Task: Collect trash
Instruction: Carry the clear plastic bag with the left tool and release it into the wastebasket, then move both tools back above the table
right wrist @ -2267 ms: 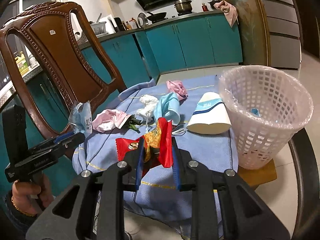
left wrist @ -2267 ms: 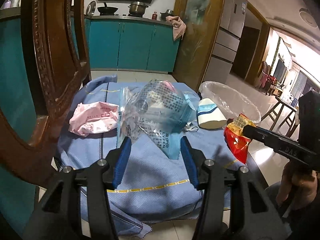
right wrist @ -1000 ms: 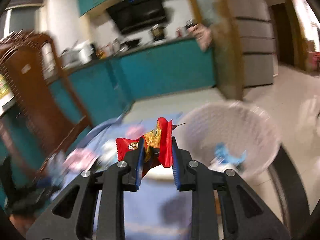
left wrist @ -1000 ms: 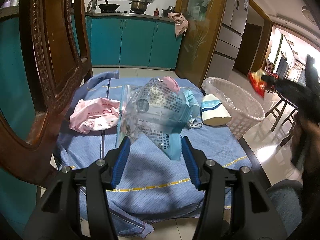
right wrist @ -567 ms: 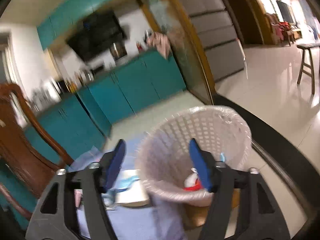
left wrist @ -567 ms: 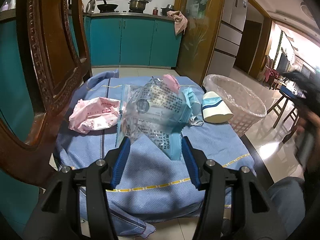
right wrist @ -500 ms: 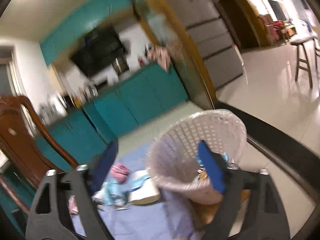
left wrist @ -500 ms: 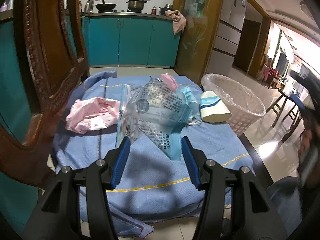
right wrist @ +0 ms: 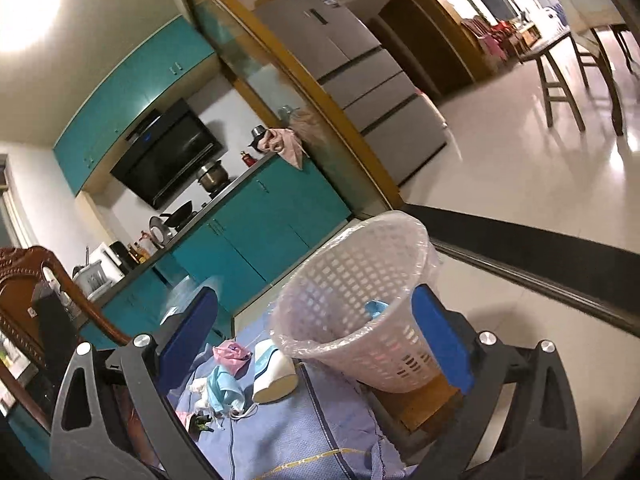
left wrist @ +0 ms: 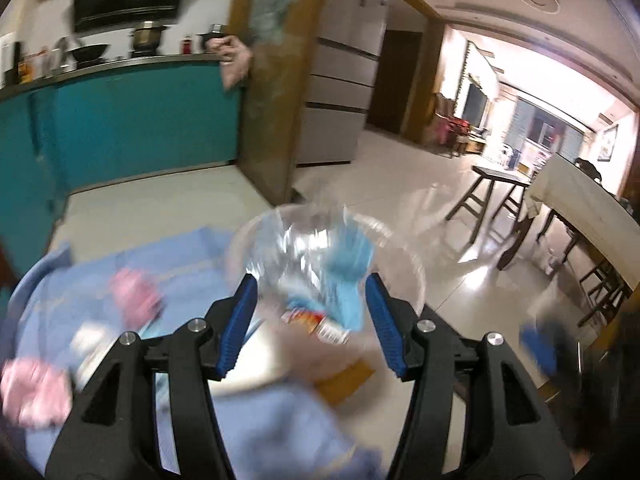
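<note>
Left wrist view: the left hand-held gripper (left wrist: 306, 324) is spreading its blue fingers (left wrist: 236, 322) wide. A clear plastic bag (left wrist: 320, 264) is showing between them, but heavy blur is hiding whether either finger is touching it, so I cannot tell if anything is being held. Just past the fingertips the basket (left wrist: 400, 268) is showing as a pale round rim, with blue and red scraps blurred inside. A pink wrapper (left wrist: 134, 294) is lying on the blue cloth (left wrist: 80, 280) to the left, and another pink shape is sitting at the frame's left edge. Beyond the basket, bare tiled floor (left wrist: 168, 212) is stretching toward the teal cabinets (left wrist: 120, 120), and stools (left wrist: 492, 196) are standing well apart on the right.

Right wrist view: the right hand-held gripper (right wrist: 316, 340) is standing fully open with nothing between its fingers (right wrist: 444, 340). The white lattice basket (right wrist: 356, 280), lined with clear film, is sitting on a wooden stand (right wrist: 420, 400) at the far end of the worktop, tilted in this view, its rim lying between the fingertips. A blue scrap (right wrist: 376, 308) is lying inside it. Just beside its base a white and blue paper cup (right wrist: 272, 372) is lying on its side, with a blue mask (right wrist: 224, 392) and a pink wad (right wrist: 232, 352) nearby on the cloth (right wrist: 288, 432). A carved chair (right wrist: 24, 280) is crowding the left edge; open floor (right wrist: 540, 168) is spreading to the right.
</note>
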Available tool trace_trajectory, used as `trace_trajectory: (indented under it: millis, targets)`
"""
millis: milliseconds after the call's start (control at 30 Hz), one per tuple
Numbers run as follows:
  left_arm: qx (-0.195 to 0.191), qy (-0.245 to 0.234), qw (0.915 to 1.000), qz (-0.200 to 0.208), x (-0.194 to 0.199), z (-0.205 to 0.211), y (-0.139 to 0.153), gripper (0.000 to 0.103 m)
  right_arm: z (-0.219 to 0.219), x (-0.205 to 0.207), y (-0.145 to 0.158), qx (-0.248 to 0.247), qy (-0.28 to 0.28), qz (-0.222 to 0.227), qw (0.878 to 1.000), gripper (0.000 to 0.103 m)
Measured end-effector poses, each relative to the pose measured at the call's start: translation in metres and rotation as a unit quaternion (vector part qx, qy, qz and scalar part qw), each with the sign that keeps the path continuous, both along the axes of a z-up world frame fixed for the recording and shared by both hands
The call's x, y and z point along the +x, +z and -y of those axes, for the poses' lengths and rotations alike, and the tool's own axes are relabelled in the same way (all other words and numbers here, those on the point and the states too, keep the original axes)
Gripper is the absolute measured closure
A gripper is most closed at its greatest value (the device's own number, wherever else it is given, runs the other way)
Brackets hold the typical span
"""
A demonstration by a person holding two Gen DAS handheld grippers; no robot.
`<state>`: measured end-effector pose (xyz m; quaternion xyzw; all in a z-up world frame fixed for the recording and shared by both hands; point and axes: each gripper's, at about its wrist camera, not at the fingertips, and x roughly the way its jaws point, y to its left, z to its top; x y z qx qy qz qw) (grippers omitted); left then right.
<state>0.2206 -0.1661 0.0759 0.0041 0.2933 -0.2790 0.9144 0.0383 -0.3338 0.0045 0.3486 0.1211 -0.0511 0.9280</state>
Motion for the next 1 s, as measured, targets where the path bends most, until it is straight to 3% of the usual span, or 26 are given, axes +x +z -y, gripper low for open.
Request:
trace_trajectory:
  millis: [33,67,100,133,200,300,400,500,633,767,900,1000]
  targets:
    - [0.002,-0.008,1.0000,-0.001,0.017,0.016,0.001,0.024,-0.002,0.000,0.001,-0.004,0.000,0.000,1.000,0.007]
    - [0.007,-0.012,0.9999,-0.008,0.028,0.026,-0.002,0.013,-0.003,0.000,0.003,-0.009,0.001,0.001,1.000,0.007]
    - [0.020,-0.008,0.9996,-0.018,0.037,0.032,-0.008,0.008,-0.004,0.001,0.004,-0.013,0.004,0.000,1.000,0.007]
    - [0.037,0.012,0.9989,-0.026,0.045,0.032,-0.014,0.008,-0.006,0.002,0.005,-0.018,0.010,-0.001,1.000,0.007]
    - [0.031,0.027,0.9986,-0.034,0.042,0.017,-0.021,0.008,-0.009,0.005,0.006,-0.025,0.018,-0.002,1.000,0.007]
    - [0.025,0.049,0.9982,-0.027,0.013,-0.030,-0.025,0.008,-0.020,0.015,0.006,-0.041,0.049,-0.012,0.998,0.007]
    - [0.034,0.098,0.9946,0.009,-0.039,-0.092,-0.026,0.003,-0.041,0.026,0.010,-0.075,0.094,-0.024,0.992,0.007]
    - [0.045,0.154,0.9865,0.032,-0.089,-0.143,-0.032,0.003,-0.079,0.034,0.015,-0.138,0.154,-0.031,0.978,0.008]
    - [0.022,0.223,0.9746,0.010,-0.135,-0.203,-0.050,0.003,-0.125,0.029,0.019,-0.216,0.217,-0.026,0.952,0.008]
    - [0.035,0.245,0.9684,-0.028,-0.156,-0.216,-0.068,0.003,-0.151,0.028,0.018,-0.260,0.238,-0.032,0.935,0.008]
    - [0.060,0.244,0.9677,-0.022,-0.162,-0.212,-0.071,0.003,-0.159,0.025,0.017,-0.280,0.232,-0.032,0.931,0.008]
    - [0.052,0.241,0.9690,-0.020,-0.160,-0.216,-0.070,0.003,-0.160,0.026,0.016,-0.274,0.232,-0.037,0.933,0.008]
